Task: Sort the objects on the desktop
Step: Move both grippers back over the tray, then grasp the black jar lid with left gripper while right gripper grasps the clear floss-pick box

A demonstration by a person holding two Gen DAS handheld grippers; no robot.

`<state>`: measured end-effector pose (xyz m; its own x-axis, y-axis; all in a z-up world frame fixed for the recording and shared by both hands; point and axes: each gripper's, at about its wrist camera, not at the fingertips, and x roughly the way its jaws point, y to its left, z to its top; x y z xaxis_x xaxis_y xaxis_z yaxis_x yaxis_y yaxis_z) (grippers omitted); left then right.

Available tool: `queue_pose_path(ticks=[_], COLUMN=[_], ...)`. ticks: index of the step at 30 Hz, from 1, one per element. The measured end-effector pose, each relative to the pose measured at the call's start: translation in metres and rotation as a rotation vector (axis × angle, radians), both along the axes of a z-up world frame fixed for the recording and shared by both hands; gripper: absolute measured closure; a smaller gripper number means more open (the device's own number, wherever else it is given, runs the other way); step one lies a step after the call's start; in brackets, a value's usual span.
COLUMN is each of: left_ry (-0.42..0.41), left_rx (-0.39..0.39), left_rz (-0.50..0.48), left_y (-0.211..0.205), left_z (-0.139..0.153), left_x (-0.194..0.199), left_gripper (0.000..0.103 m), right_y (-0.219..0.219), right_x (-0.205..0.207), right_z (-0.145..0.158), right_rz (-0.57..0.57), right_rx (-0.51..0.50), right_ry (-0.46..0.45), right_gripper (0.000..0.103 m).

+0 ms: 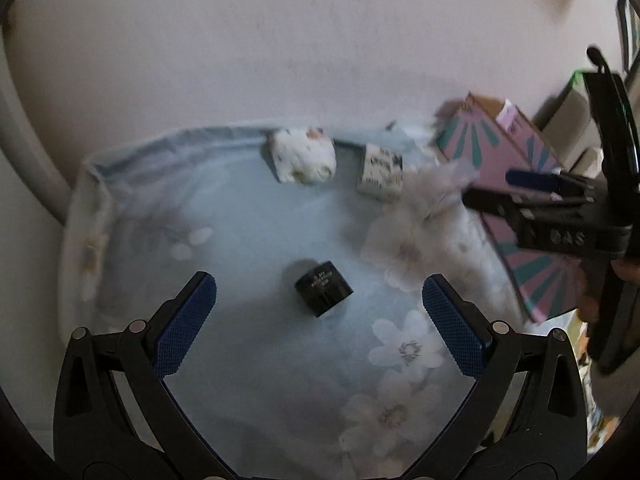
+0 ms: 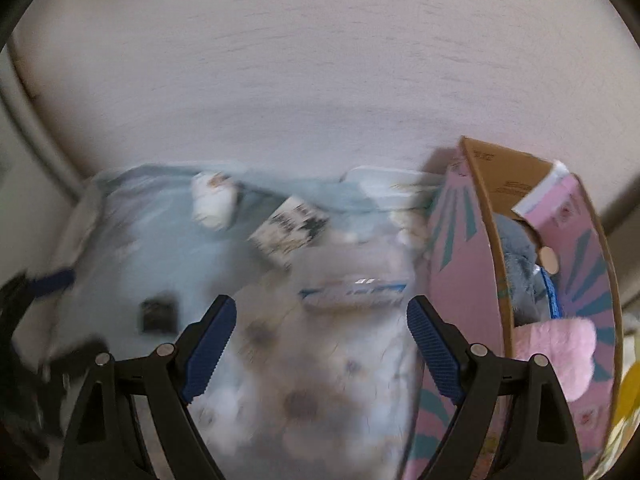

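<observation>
Blue floral cloth [image 1: 256, 240] is spread over the desk, and the loose items lie on it. At the left of the left wrist view, the left gripper [image 1: 319, 312] is held with its jaws spread wide and empty, and the black cylinder [image 1: 324, 294] lies on its side between and just ahead of them, well apart from everything else. It is judged rigid, light and free to roll; it should be taken across its curved body at mid-length, with the jaws closed squarely so that it is not squeezed out. Farther back, near the cloth's rear edge, a soft white printed pouch [image 1: 304, 156] and a small printed box [image 1: 380, 172] lie side by side. At the right, the right gripper [image 2: 320, 340] is seen with its jaws likewise wide and empty, beside the pink patterned box [image 2: 460, 280], which stands open and already contains a pink plush [image 2: 560, 344] and a grey-blue plush [image 2: 516, 272]. Motion blur hides finer detail in the right wrist view.
</observation>
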<state>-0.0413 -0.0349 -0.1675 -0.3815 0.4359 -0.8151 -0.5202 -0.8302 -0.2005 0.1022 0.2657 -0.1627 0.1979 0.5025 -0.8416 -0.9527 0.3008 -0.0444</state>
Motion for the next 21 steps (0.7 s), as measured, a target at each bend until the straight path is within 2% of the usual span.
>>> queue_pose_path(ticks=[3,7,8,11,14,17,21], left_ry=[0.022,0.032,0.036,0.06,0.094,0.113,0.117], left_rx=[-0.015,-0.026,-0.024,-0.025,-0.034,-0.039,-0.041], left_rz=[-0.025,-0.025,-0.024,-0.04,-0.077,-0.114,-0.134], left_y=[0.008,0.013,0.015,0.02,0.024,0.028,0.028], left_z=[-0.024,-0.042,-0.045,-0.05,-0.052,-0.054,-0.056], left_x=[0.001,-0.002,-0.002,-0.002,0.0,0.001,-0.001], left_gripper=[0.001,0.001,0.001,0.001,0.001,0.001,0.001], right_y=[0.003,0.006,0.007,0.008,0.009,0.01,0.014], right_x=[0.0,-0.001,-0.002,-0.001,0.005,0.012,0.016], right_z=[-0.014,-0.024,-0.026,-0.031,-0.037,-0.042,-0.044], right_rz=[-0.081,-0.169,-0.12,-0.131,-0.134,-0.094,-0.057], right_rx=[0.062,0.141,0.154,0.193,0.214,0.233,0.258], right_ry=[-0.053,-0.081,-0.107,-0.162,-0.174,-0.148,-0.152], right_gripper=[0.018,0.018,0.018,0.018,0.018,0.018,0.018])
